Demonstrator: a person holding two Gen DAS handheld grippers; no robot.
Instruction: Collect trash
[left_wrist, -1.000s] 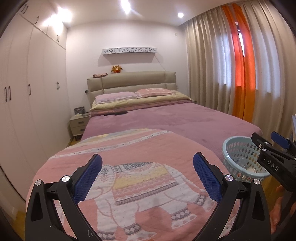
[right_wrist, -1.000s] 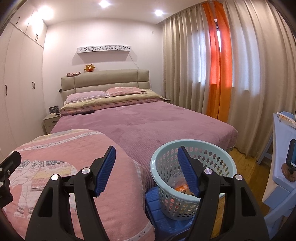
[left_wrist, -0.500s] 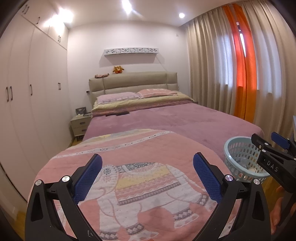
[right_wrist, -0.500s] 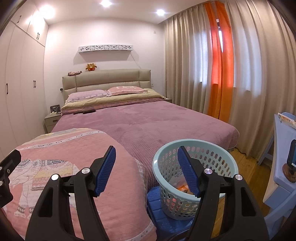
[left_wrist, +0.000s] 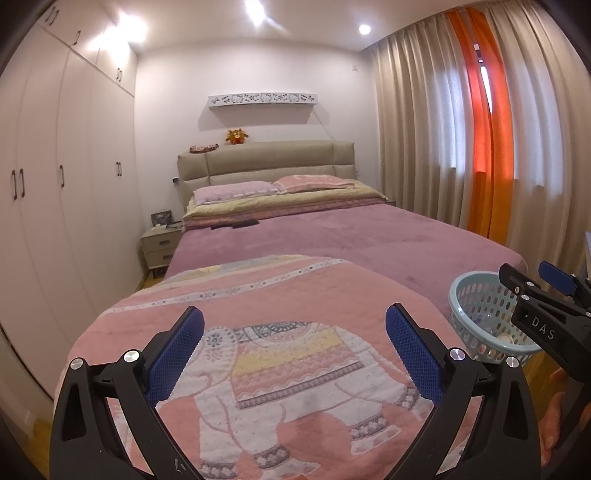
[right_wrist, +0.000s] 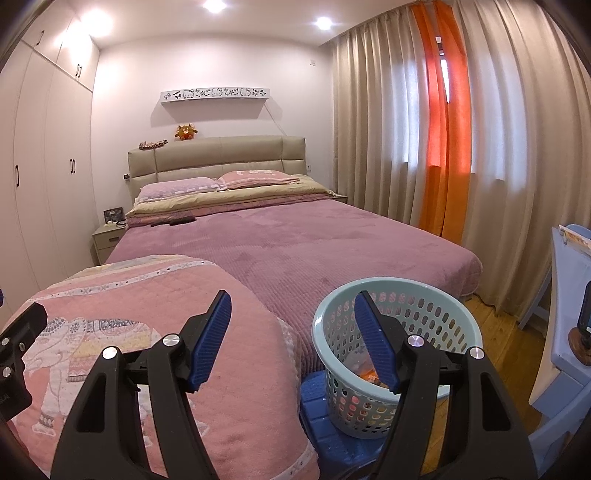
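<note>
perforated glossy plastic basket (right_wrist: 397, 325); quilted cloth blanket (left_wrist: 295, 295); plush bedspread (right_wrist: 295, 240).

Home bedroom. Made-up bed (right_wrist: 295, 236) w/ pillows (right_wrist: 177, 186) & headboard (right_wrist: 218, 155) is filling the rm; wardrobes (left_wrist: 55, 192) and curtains (right_wrist: 480, 147) are lining the sides. Prob. a nightstand (left_wrist: 160, 245) is sitting by it.

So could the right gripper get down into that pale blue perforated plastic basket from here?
Probably yes: the right gripper is open and empty, and the pale blue perforated plastic basket stands open-topped just ahead of it, nothing between.
</note>
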